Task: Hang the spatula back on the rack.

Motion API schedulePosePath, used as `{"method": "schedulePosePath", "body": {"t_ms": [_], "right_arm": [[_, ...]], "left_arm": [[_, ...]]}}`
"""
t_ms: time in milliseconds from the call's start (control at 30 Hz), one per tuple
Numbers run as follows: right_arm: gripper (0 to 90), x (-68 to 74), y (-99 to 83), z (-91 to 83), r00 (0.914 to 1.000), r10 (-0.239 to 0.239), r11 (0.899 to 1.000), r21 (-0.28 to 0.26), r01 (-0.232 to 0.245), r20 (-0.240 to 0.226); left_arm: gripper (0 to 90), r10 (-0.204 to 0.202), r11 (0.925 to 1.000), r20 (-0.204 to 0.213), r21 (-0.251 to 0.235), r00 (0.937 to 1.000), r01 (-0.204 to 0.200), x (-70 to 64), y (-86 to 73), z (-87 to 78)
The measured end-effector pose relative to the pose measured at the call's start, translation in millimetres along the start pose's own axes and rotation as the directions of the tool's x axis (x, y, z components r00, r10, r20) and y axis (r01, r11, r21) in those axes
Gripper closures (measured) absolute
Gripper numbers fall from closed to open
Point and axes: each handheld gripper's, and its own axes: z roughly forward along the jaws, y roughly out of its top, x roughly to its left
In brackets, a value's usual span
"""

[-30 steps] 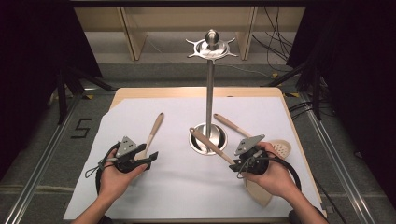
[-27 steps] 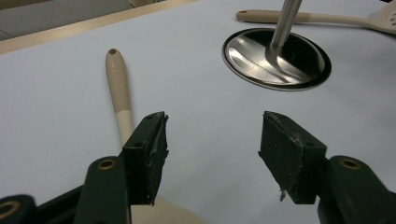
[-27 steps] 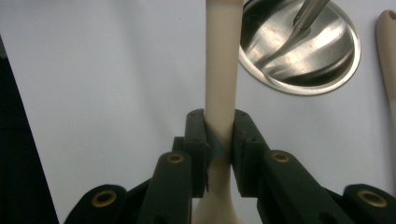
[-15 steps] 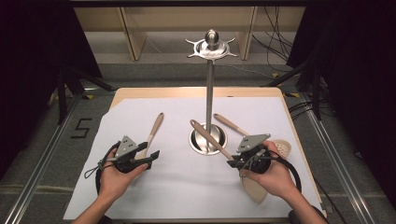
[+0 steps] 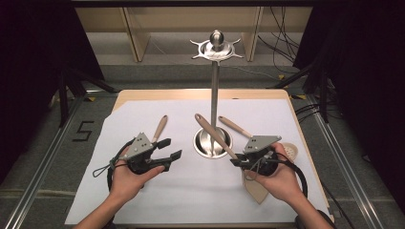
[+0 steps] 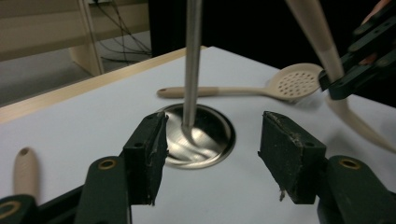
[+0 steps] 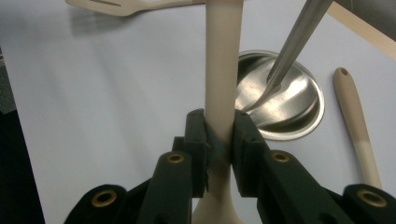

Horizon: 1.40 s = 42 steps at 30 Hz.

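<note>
The beige spatula (image 5: 224, 143) sits right of centre in the high view, its handle clamped tight in the right gripper (image 5: 241, 161). Its long axis slants up-left, handle tip toward the steel stand (image 5: 214, 90), whose hook crown lies far above at the top centre. The left gripper (image 5: 171, 149), lower left, gapes wide and empty. Three utensils: this spatula, a skimmer (image 5: 286, 151), another spatula (image 5: 159, 129); one stand.

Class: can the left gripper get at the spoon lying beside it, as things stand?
Probably yes. The left gripper is open and holds nothing, and the spoon lies bare on the paper just beyond it, nothing between them.
</note>
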Motion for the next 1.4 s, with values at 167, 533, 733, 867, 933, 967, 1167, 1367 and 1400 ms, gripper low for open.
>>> {"method": "schedulePosePath", "body": {"t_ms": [167, 533, 733, 867, 933, 967, 1167, 1367, 1400], "right_arm": [[79.2, 3.5, 3.5, -1.2, 1.0000, 0.002, 0.999, -0.032, -0.003, -0.004], [79.2, 7.9, 9.2, -5.2, 0.9998, 0.020, 0.995, -0.093, -0.020, 0.001], [79.2, 9.8, 10.7, -5.1, 0.9999, 0.014, 0.994, -0.106, -0.014, 0.005], [79.2, 11.0, 12.5, -6.0, 0.9999, 0.006, 0.992, -0.125, -0.004, 0.014], [79.2, 11.9, 13.7, -6.4, 0.9997, -0.005, 0.990, -0.140, 0.008, 0.025], [79.1, 12.6, 13.9, -6.9, 0.9995, -0.004, 0.990, -0.142, 0.008, 0.031], [79.1, 16.7, 15.4, -7.7, 0.9993, 0.009, 0.988, -0.154, -0.004, 0.036], [79.0, 19.5, 16.1, -5.5, 0.9991, -0.010, 0.985, -0.174, 0.017, 0.042], [78.9, 20.0, 16.3, -5.3, 0.9992, -0.012, 0.984, -0.177, 0.018, 0.037]], "left_arm": [[41.6, 0.004, 0.9995, 0.081, -0.030, 0.9967, -0.002, -19.4, 24.3, 16.3], [44.1, 0.003, 0.9980, 0.162, -0.063, 0.9869, 0.007, -40.7, 52.9, 47.5], [47.6, -0.025, 0.9954, 0.199, -0.085, 0.9797, 0.043, -47.5, 64.2, 56.4], [52.3, -0.039, 0.9931, 0.206, -0.101, 0.9778, 0.061, -48.1, 69.5, 59.7], [55.5, -0.049, 0.9918, 0.206, -0.106, 0.9773, 0.072, -48.3, 72.2, 61.4], [56.2, -0.049, 0.9918, 0.206, -0.106, 0.9773, 0.072, -48.3, 72.2, 61.4], [65.0, -0.047, 0.9892, 0.214, -0.126, 0.9756, 0.075, -49.3, 75.3, 62.1], [72.9, -0.062, 0.9855, 0.293, -0.133, 0.9541, 0.105, -56.6, 81.2, 60.0], [73.6, -0.056, 0.9859, 0.299, -0.134, 0.9526, 0.100, -57.8, 82.5, 59.7]]}}
